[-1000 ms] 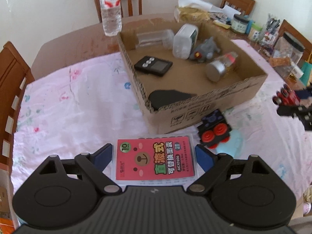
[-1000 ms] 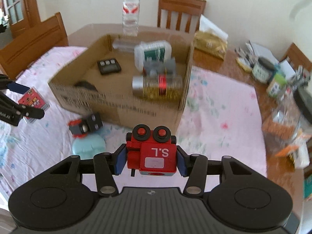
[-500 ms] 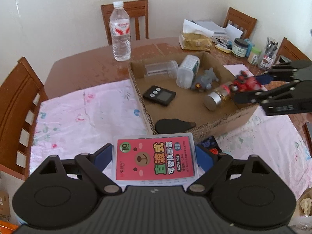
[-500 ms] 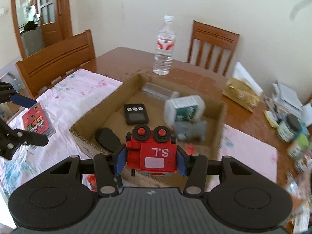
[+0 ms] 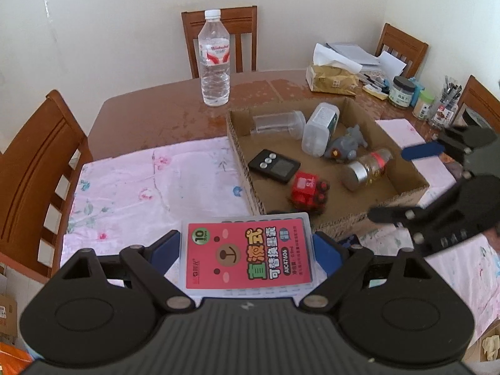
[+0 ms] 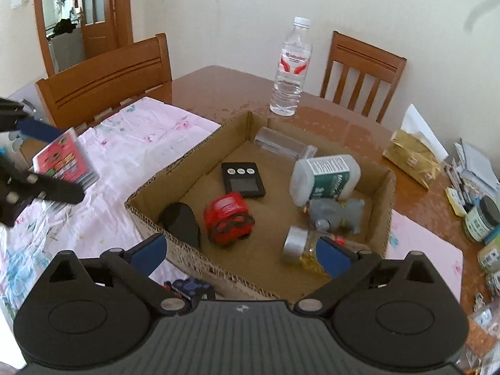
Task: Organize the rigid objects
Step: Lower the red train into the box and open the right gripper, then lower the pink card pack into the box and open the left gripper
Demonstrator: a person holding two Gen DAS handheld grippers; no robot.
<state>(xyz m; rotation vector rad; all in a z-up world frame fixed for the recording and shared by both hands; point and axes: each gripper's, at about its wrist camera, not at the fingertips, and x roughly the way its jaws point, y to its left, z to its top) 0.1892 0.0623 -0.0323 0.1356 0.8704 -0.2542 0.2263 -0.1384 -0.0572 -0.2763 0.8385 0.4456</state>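
Red toy truck (image 6: 228, 218) is lying in the cardboard box (image 6: 175, 168) as the right hand-held gripper (image 6: 239, 251), jaws just opened wide, is hovering empty, while the left hand-held gripper (image 5: 247, 251) is clamping the pink refill case (image 5: 248, 256).

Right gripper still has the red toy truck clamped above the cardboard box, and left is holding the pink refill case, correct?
Not quite. The right gripper is open and holds nothing; the red toy truck lies inside the cardboard box, as the right wrist view shows. The left gripper does hold the pink refill case.
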